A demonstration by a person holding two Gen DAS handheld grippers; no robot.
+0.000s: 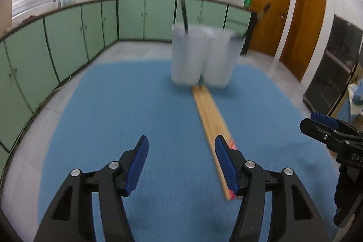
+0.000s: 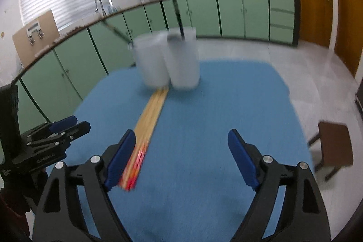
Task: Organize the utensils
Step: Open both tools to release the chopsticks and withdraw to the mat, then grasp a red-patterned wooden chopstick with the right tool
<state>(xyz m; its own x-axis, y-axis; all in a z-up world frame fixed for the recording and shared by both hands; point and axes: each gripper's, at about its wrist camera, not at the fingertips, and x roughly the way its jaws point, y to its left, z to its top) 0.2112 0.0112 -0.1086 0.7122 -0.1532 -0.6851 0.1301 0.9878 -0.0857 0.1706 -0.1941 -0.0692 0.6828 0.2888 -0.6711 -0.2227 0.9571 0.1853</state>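
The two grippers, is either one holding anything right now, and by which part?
Nothing is held. The left gripper and right gripper are both open, with the chopsticks lying on the blue cloth.

table cover (image 1: 113, 106): blue cloth, matt, fine-napped | chopsticks (image 1: 211, 119) lying on cover in front of cups: pale wood, matt, red-painted near ends | cups (image 1: 199, 58) at cover's far edge: translucent white plastic, frosted | left gripper (image 1: 181, 165), right gripper (image 2: 180, 159): black matt plastic, ribbed blue pads, bright metal pins
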